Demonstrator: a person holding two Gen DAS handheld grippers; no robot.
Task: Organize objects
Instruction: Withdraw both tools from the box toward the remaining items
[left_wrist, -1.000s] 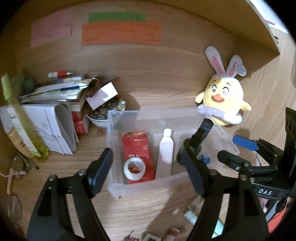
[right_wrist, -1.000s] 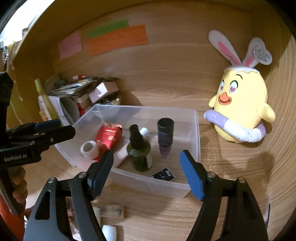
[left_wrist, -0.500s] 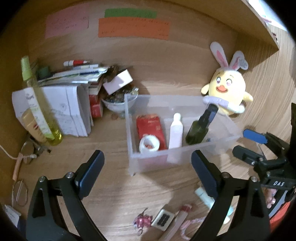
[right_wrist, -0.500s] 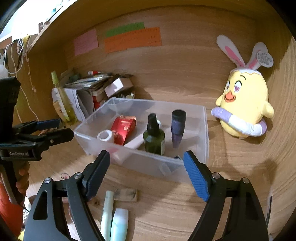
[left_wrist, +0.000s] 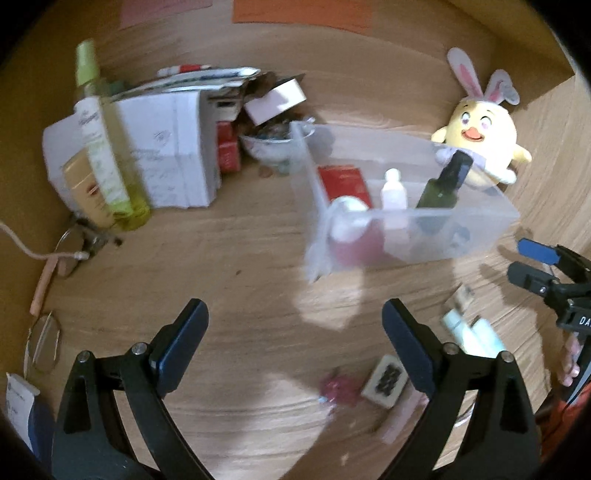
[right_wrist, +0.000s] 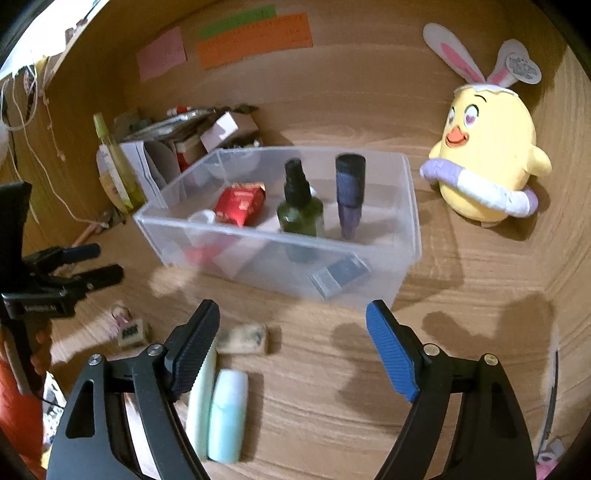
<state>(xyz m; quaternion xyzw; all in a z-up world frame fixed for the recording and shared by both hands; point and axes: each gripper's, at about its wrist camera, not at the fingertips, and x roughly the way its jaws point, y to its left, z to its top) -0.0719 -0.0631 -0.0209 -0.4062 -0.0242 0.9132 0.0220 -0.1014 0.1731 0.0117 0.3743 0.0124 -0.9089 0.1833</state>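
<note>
Clear plastic bin (right_wrist: 402, 236) partly filled — both claws spread and empty, right claw (right_wrist: 291, 347) nearest the mint tubes (right_wrist: 227, 417) before it, likely next pick.

Warm dim light, motion blur, fisheye

Yellow bunny-eared plush chick (right_wrist: 487, 155) against the wooden wall, coloured paper notes (right_wrist: 255, 37) above.

We see a wood-grain desk (right_wrist: 461, 295), a matching wooden back wall (right_wrist: 351, 92) with pink (right_wrist: 161, 52), green (right_wrist: 238, 23) and orange paper notes (right_wrist: 255, 40), a side panel at the desk's right edge (right_wrist: 569, 221), warm dim light.
</note>
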